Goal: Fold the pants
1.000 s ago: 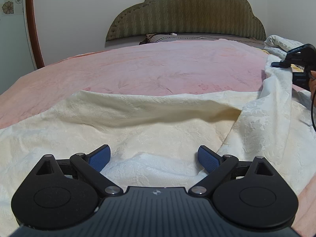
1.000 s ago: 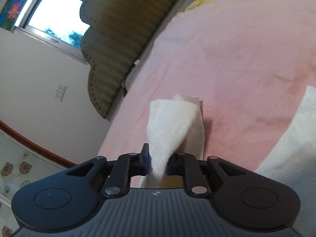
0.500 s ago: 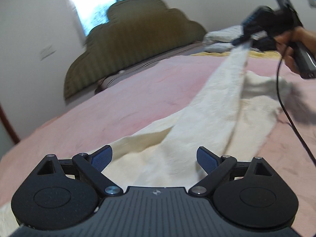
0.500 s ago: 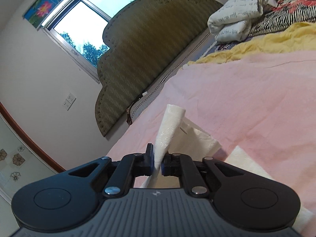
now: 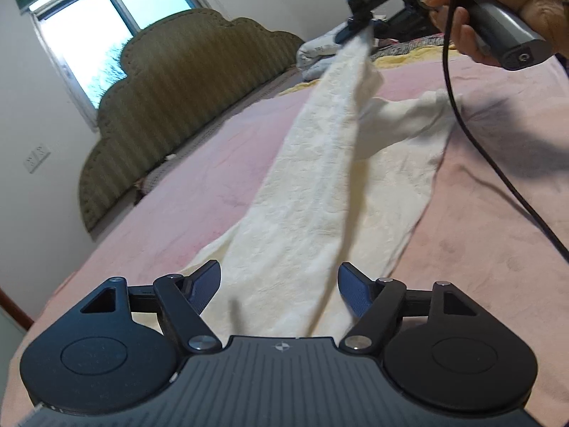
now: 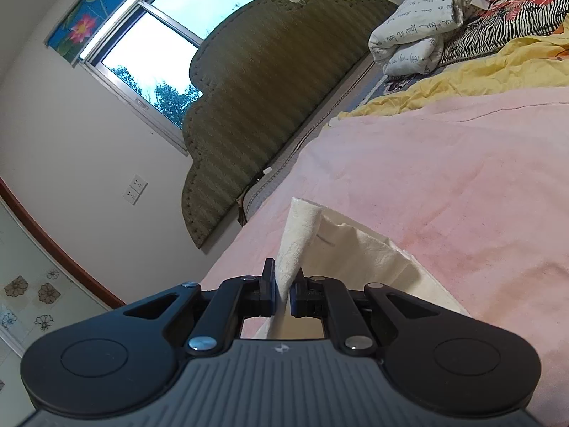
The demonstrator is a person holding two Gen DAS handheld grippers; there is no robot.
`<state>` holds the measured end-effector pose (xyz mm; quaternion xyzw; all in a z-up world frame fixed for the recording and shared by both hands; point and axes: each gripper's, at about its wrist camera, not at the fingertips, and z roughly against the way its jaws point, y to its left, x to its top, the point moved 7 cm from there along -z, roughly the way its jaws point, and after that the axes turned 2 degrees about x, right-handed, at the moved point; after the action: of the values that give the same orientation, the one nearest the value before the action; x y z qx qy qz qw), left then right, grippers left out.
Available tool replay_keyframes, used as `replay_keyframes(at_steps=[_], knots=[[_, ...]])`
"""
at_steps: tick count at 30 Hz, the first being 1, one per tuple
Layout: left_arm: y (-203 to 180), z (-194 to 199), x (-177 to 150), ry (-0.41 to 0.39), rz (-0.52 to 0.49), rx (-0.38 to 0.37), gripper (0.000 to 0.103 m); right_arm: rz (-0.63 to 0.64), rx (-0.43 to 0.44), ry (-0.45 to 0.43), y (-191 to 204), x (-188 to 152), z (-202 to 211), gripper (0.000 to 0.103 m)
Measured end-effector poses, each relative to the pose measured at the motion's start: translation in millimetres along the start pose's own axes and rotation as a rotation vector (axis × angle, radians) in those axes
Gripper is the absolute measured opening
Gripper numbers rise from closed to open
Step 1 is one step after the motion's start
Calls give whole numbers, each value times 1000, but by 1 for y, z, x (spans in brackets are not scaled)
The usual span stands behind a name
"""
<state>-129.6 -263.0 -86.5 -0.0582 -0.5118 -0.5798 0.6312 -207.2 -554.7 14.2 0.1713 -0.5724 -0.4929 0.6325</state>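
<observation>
Cream textured pants (image 5: pixel 313 192) lie stretched along the pink bed (image 5: pixel 227 156). One end is lifted off the bed, pinched by my right gripper (image 5: pixel 362 32), which a hand holds at the top right of the left wrist view. In the right wrist view that gripper (image 6: pixel 282 291) is shut on a rolled edge of the pants (image 6: pixel 302 227). My left gripper (image 5: pixel 281 286) hovers over the near end of the pants. Its jaws are closing with the cloth between the blue pads (image 5: pixel 206 281), which do not press on it.
A green padded headboard (image 5: pixel 185 99) and a window (image 5: pixel 106 32) stand behind the bed. Folded bedding (image 6: pixel 419 35) and a yellow blanket (image 6: pixel 473 78) are piled at the far right. A black cable (image 5: pixel 473 142) hangs from the right gripper across the bed.
The right gripper lifted its end of the pants upward, pulling the cloth into a taut strip. My left gripper swung sideways along the cloth and rolled, and its jaws narrowed.
</observation>
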Motion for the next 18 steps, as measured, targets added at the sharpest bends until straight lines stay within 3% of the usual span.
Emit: replay_keyframes(at_steps=[2,4,6,8,12,15,18], knots=[[-4,-3,5,-10,-7,7,74,-8,29,-13,4,3,2,8],[-6,-10,7,6,-12,29,61,-4,52,-26,10,6,6,8],[-5,-21,5,59,20,26,25,11,64,-37,16,9,10,8],[4,-23,-1,96,109,-22,8,34,70,-43,20,11,14,8],[28,-15,-4,81,241,-66,5,64,37,-36,14,9,13,8],[54,-14,1,66,293,-16,6,1,27,15,1,9,-6,8],[99,-11,15,12,395,94,7,-7,49,54,10,14,-29,8]])
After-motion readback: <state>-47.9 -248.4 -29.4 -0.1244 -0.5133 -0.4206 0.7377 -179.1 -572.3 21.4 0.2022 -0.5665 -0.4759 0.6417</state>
